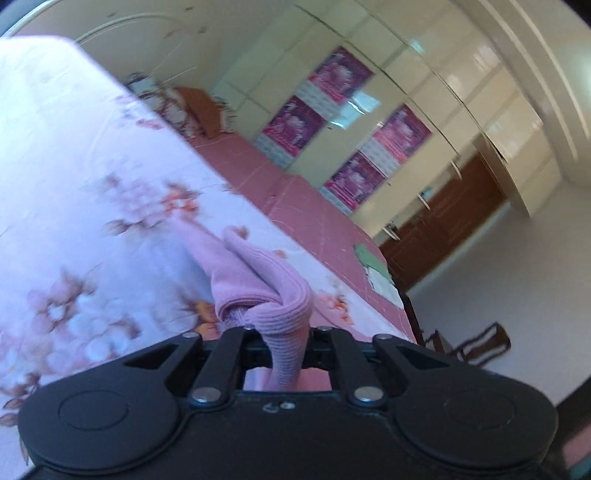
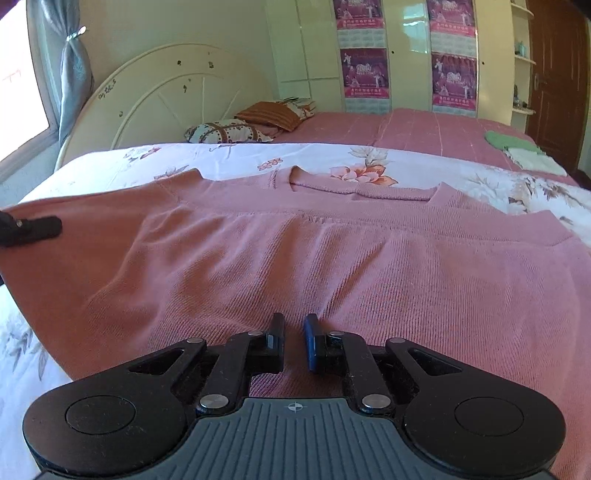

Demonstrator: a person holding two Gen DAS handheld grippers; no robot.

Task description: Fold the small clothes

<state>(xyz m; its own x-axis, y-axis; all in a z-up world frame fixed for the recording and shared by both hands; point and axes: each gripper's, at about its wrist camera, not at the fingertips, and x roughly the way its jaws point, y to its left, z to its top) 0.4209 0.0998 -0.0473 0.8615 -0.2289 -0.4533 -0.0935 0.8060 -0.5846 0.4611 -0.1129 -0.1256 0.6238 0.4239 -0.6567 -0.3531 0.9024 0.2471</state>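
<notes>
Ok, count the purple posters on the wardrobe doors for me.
4, all on the wardrobe doors: upper left, lower left, upper right, lower right. More may lie outside the view.

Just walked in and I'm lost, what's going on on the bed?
A person with two handheld grippers is folding a pink sweater spread on the floral sheet. The left gripper is shut on a bunched bit of the knit, lifting it. The right gripper sits over the sweater's lower part, jaws slightly apart, holding nothing.
</notes>
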